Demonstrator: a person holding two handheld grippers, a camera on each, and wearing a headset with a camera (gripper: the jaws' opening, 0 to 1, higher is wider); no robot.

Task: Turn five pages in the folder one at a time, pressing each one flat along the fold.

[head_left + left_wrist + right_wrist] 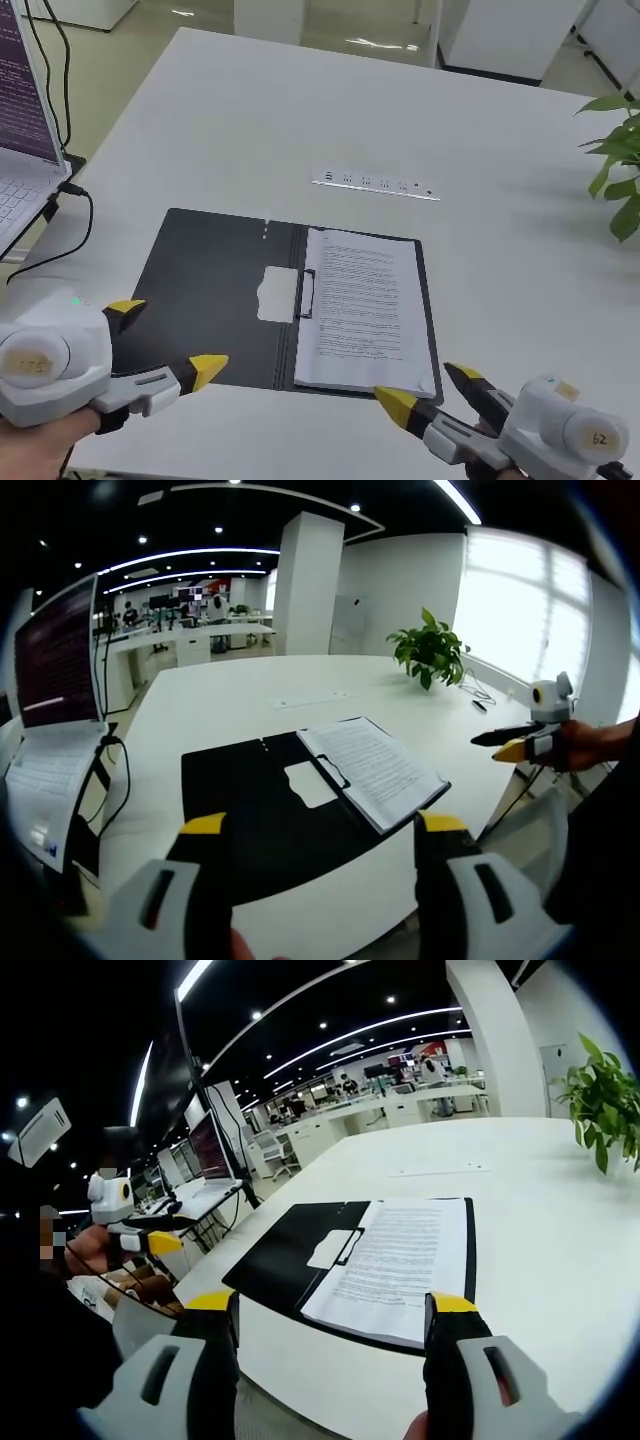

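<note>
1. An open black folder [220,300] lies flat on a white bench [250,120], its left cover bare and a stack of printed pages [365,305] clipped to its right half. It sits just ahead of both claws, and neither touches it.
2. In the head view the left claw [168,340] hangs at the folder's near left corner. The right claw [428,389] hangs just short of the near right corner of the pages.
3. The left gripper view looks between its own jaws onto the folder's dark cover. The right gripper view looks between its jaws onto the near edge of the paper stack.
4. Count: one folder, one stack of pages and two claws. There is also one laptop [20,150] at the bench's left edge with a black cable [75,235] running from it. One potted plant [615,160] stands at the right, and one socket strip [375,185] is set into the bench beyond the folder.
5. Both claws stand wide open, yellow tips well apart, with nothing between them.
6. The left claw is held in a hand low at the left, jaws pointing right and slightly away from the person. The right claw is held low at the right and angled up and left toward the pages. Each gripper view shows the other claw raised in the air off the bench's near edge.
</note>
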